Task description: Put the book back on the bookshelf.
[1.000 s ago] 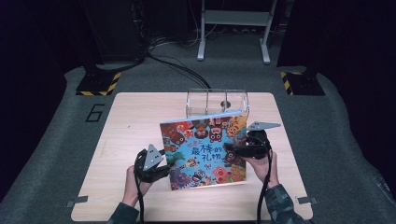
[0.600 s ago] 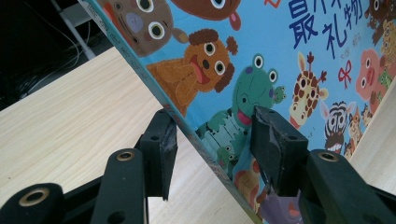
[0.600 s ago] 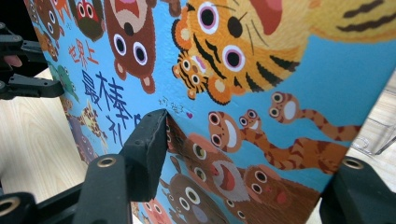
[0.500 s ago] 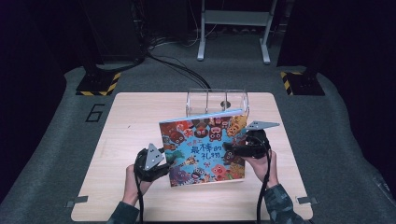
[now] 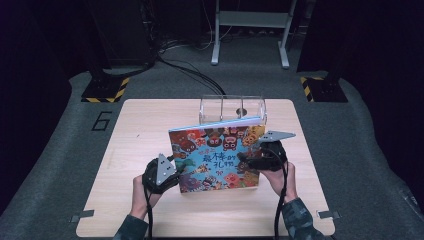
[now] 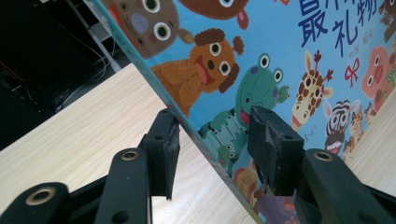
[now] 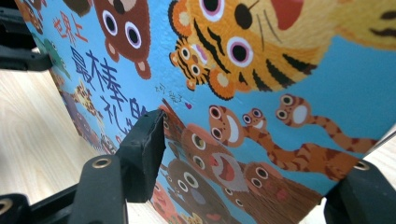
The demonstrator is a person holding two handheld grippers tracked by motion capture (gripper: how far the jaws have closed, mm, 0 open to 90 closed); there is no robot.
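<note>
Two grippers were at work on one picture book (image 5: 215,157), which stood tilted on the wooden table (image 5: 130,130), its cover of cartoon animals facing the person and its lower edge near the table's 6 o'clock side. The book's top edge leaned toward 12 o'clock, against or just in front of a clear plastic box (image 5: 232,107); contact between them could not be judged.

Left gripper (image 5: 172,170) sat at the book's 9 o'clock edge, low down, held in the person's left hand (image 5: 142,192). In the left gripper view (image 6: 212,144) the jaws straddled that edge: one pad lay on the cover at the green frog, the other stood behind the edge with a thin gap showing. Jaws stood at a middling width and had just been closing a little, with the book's edge between them; a firm pinch was not visible.

Right gripper (image 5: 245,160) sat at the book's 3 o'clock edge, held in the right hand (image 5: 280,182), its grey plate on top. In the right gripper view (image 7: 243,154) one pad touched the cover near the small brown animals; the other jaw showed at the 5 o'clock corner, beyond the book's edge. These jaws had just been opening slightly, the book between them. Whether the far pad pressed could not be told.

Cables trailed from both grippers toward 6 o'clock.
</note>
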